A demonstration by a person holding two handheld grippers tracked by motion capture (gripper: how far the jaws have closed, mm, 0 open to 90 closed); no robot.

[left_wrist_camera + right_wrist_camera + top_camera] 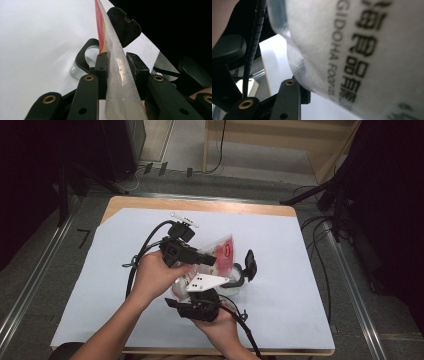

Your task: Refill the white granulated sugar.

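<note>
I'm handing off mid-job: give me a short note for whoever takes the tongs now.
Left tongs: shut on the sealed edge of the plastic bag, held above the table.
Right tongs: at the bag's lower part; grip unclear.
Glass jar stands under the bag, flip lid open.
Done: bag lifted, jar opened.
Left: probably open the bag and empty it into the jar.

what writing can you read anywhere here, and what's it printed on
"GIDOHA FOO": black Latin letters on the clear plastic bag, right gripper view; the rest of that line blurs out.
Large black Chinese characters beside it on the same bag: there, but not sharp enough to quote.
White lettering on the bag's red label, high view: too small to read.
Left gripper view: the bag's edge carries no legible text.
</note>
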